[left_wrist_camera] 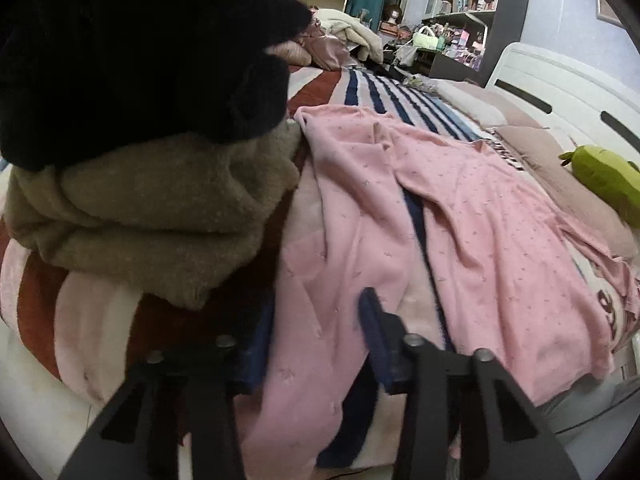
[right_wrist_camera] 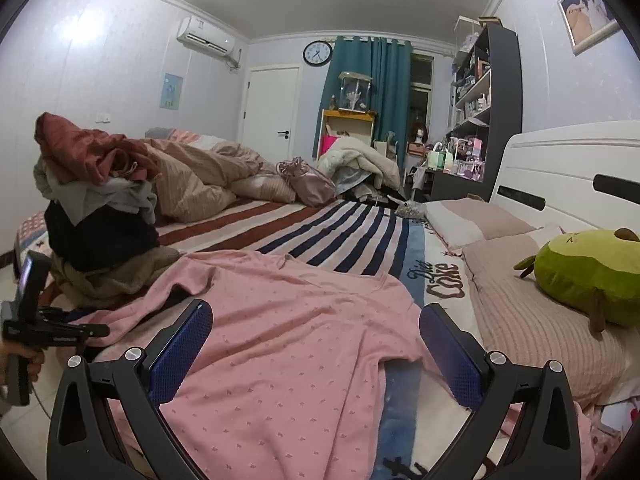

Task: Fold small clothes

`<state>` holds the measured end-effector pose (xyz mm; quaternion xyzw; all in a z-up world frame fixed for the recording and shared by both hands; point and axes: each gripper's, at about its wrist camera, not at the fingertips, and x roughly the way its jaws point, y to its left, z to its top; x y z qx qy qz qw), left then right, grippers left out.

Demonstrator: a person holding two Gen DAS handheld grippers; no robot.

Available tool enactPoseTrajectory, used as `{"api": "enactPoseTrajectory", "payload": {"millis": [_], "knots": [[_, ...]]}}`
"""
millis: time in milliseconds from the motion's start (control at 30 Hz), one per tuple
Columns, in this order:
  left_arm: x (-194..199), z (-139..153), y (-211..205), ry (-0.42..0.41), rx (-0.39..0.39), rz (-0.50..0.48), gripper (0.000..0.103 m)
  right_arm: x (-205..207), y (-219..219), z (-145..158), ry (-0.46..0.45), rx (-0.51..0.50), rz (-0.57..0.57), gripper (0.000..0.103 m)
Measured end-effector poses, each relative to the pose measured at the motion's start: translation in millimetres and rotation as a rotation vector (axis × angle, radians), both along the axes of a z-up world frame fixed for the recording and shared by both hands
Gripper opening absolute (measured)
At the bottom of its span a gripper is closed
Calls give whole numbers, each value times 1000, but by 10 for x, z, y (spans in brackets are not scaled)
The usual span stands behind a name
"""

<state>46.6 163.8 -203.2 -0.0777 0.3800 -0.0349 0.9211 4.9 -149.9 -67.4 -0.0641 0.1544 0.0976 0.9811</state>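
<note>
A pink cotton garment with a fine speckled print [right_wrist_camera: 280,320] lies spread, rumpled, across a bed covered by a striped blanket in red, white and navy [right_wrist_camera: 320,228].

The right tongs [right_wrist_camera: 316,356] hang just above the near part of the garment, their blue-padded fingers [right_wrist_camera: 180,352] standing wide apart, released, with pink cloth showing between them but not pinched.

The left tongs [left_wrist_camera: 316,344] are low at the garment's near edge, on its left side. One dark blue pad [left_wrist_camera: 374,336] shows clearly; the other is blurred in shadow. Pink cloth runs between the two, but whether they are clenched on it cannot be told. In the right wrist view the same tongs appear at the far left, gripped by a hand [right_wrist_camera: 24,360], at the cloth's left edge.

Just left of the garment stands a heap of folded clothes [left_wrist_camera: 152,208]: tan knit at the bottom, black above it, and grey and maroon pieces on top.

Right of the garment, the blanket bears the words "Diet Coke" in black script [right_wrist_camera: 438,280]. Beyond it a green plush toy [right_wrist_camera: 588,276] rests on a ribbed beige pillow [right_wrist_camera: 532,320].
</note>
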Motion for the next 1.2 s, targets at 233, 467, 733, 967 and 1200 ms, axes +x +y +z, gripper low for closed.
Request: {"api": "enactPoseTrajectory", "payload": {"millis": [233,467,733,967,1200], "knots": [[-100,237,-177,-86,57,-23,7,-5,-1,24,-4,8,-1,103],[-242,901,-366,-303,32,-59,6,-65,-92,69,-17,61,4,103],[-193,1372,-1174,-434,43,-328,6,-168,-321,141,-55,153,-4,103],[147,850,-1965,-197,-48,-567,7,-177,-600,168,-67,226,-53,103],[182,560,-1953,-70,-75,-603,49,-5,-729,104,1,244,-74,103]]}}
